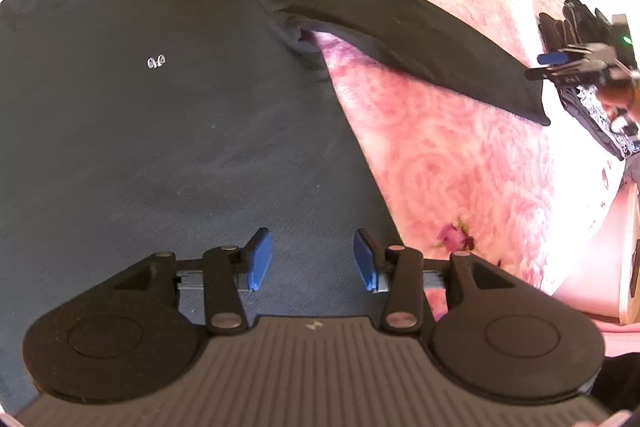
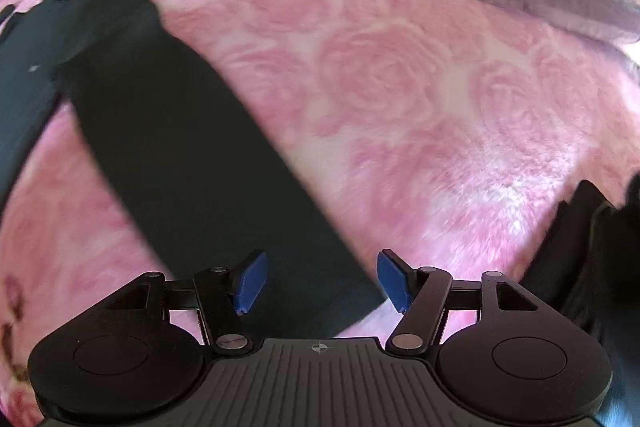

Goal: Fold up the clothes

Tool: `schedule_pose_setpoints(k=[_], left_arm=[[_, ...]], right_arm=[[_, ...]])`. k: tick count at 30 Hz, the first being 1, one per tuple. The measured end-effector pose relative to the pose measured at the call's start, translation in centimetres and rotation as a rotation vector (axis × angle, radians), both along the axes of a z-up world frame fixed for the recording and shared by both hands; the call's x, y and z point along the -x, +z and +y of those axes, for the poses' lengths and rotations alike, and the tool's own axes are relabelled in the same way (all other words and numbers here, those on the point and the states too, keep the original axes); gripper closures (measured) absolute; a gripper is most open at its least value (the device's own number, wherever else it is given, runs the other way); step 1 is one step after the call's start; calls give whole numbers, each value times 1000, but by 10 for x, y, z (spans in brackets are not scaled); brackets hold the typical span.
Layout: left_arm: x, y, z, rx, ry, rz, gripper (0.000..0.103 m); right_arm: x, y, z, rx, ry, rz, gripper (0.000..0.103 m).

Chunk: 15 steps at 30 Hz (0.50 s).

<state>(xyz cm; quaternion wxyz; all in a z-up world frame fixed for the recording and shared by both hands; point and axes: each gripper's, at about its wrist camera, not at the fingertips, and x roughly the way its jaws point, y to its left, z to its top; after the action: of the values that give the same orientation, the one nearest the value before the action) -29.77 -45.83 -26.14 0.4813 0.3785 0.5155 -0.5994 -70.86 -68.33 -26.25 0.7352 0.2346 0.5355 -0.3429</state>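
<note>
**Shirt flat on the bed**

We see the black shirt spread flat on the pink blanket, its sleeve stretched right. Our left gripper hangs apart over the hem; our right gripper stands apart above the cuff, gripping nothing.

A bed covered by a fuzzy pink rose-patterned blanket carries a black long-sleeved shirt laid flat, front up, under the left gripper; its sleeve stretches out beneath the right gripper.
</note>
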Motion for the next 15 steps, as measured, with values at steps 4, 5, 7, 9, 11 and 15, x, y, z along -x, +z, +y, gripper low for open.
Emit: schedule_pose_setpoints(k=[4, 5, 7, 9, 11, 15], left_arm=[[13, -6, -17, 22, -24, -24, 63], [18, -5, -23, 39, -40, -35, 63], [30, -4, -39, 90, -85, -55, 63], [44, -4, -57, 135, -123, -57, 63], [56, -6, -77, 162, -152, -39, 63], [78, -8, -106, 191, -198, -11, 63]], right_arm=[[-10, -30, -31, -108, 62, 42, 50], [-11, -33, -37, -144, 56, 27, 65], [-15, -27, -45, -171, 82, 34, 103], [-23, -13, -44, -96, 178, 122, 103], [-26, 2, -47, 22, 225, 199, 103], [-26, 18, -68, 148, 189, 228, 103]])
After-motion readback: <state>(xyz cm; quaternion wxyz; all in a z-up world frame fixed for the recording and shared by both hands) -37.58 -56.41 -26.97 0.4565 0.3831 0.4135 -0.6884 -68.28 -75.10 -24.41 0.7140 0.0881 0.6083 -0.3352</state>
